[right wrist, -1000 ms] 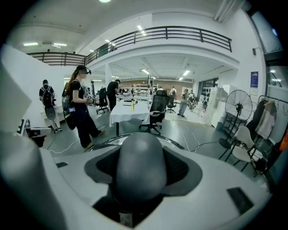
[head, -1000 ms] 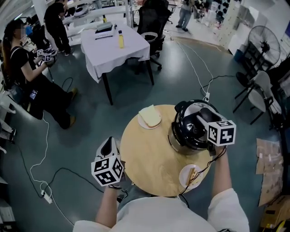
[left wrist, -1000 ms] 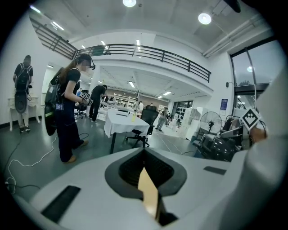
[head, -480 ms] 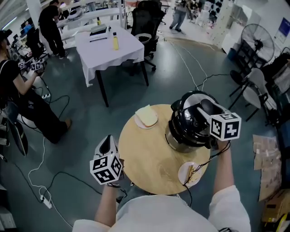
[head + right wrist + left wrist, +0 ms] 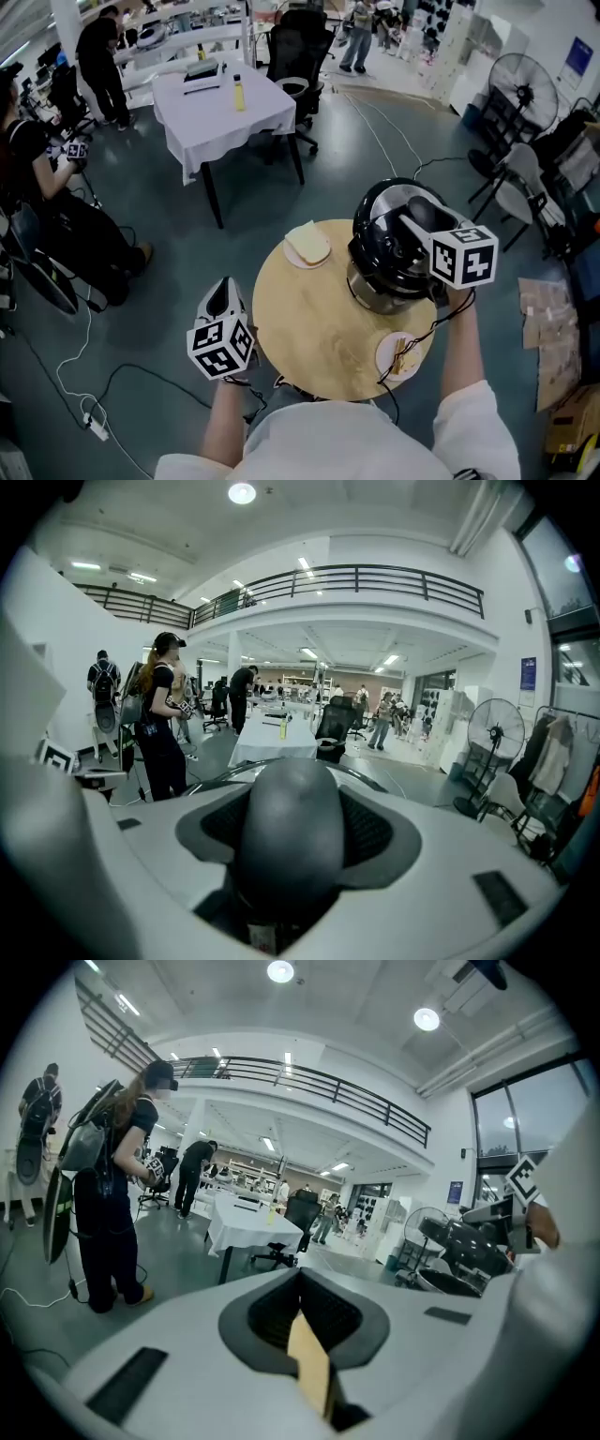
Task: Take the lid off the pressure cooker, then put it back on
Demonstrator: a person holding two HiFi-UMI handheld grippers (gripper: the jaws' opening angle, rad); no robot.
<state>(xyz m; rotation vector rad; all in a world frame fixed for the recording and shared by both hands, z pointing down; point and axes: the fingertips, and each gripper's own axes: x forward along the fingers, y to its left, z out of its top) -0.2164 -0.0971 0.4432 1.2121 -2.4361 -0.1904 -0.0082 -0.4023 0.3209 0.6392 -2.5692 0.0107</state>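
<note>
The black pressure cooker lid (image 5: 386, 236) hangs tilted just above the silver cooker body (image 5: 367, 292) on the right side of the round wooden table (image 5: 300, 323). My right gripper (image 5: 415, 225) is shut on the lid's dark handle (image 5: 286, 827), which fills the space between its jaws in the right gripper view. My left gripper (image 5: 221, 298) hovers off the table's left edge, shut with nothing in it (image 5: 305, 1312). In the left gripper view the raised lid (image 5: 461, 1241) shows above the open pot (image 5: 448, 1282).
A plate with bread (image 5: 307, 246) lies at the table's far side, and a small plate (image 5: 398, 354) near the front right with a cable over it. Beyond stand a white-clothed table (image 5: 220, 103), office chairs (image 5: 300, 47), a fan (image 5: 527, 82) and people at the left.
My right gripper has risen with the lid, which has come up off the cooker body. The left gripper has stayed in place.
</note>
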